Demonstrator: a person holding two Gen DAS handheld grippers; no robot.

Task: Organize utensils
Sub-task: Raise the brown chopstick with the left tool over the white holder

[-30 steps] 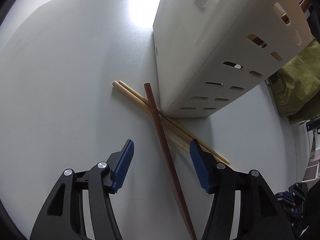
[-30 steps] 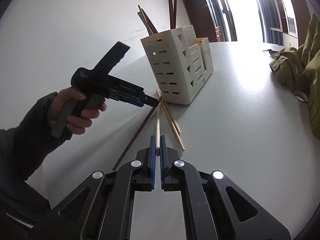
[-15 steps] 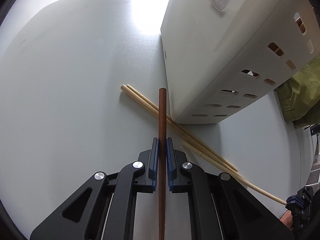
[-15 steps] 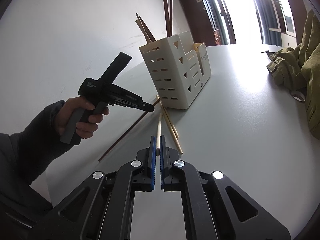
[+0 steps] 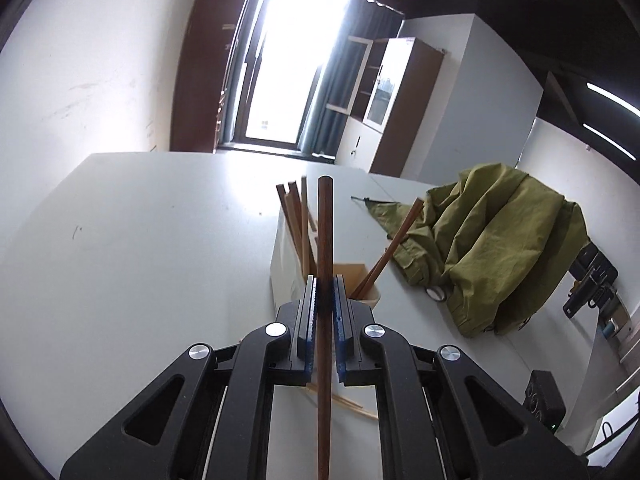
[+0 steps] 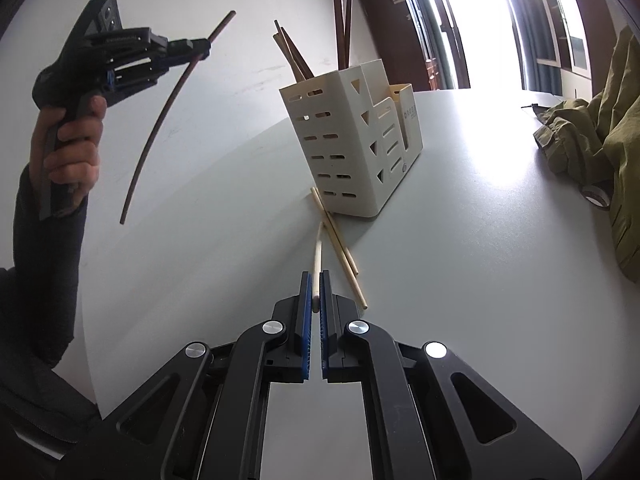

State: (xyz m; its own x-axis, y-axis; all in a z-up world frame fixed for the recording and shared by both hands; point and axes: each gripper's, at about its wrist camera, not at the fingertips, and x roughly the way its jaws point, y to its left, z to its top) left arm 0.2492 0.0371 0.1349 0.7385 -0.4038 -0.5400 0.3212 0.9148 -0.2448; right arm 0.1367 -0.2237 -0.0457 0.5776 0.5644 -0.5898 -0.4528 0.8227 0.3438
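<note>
on the white table (image 6: 460,240) stands one cream utensil holder (image 6: 352,140) with slotted walls, and in it i count five dark chopsticks (image 6: 340,24) sticking up, though they overlap and the number is not sure. three light chopsticks lie on the table in front of the holder: a crossed pair (image 6: 338,248) that touches its base, and one light chopstick (image 6: 317,268) whose near end is pressed between the blue pads of the right gripper (image 6: 315,292), low over the table. the left gripper (image 6: 200,49) is high in the air, held by a hand (image 6: 70,140) in a dark sleeve, and its jaws have just been closing; they clamp one dark brown chopstick (image 5: 324,280) near its upper part, and the long end hangs free below. in the left wrist view this stick runs out of the bottom edge, and the gripper hides most of the holder, of which only the top shows. one olive jacket (image 5: 492,248) lies at the far side; what is under it is not clear.
</note>
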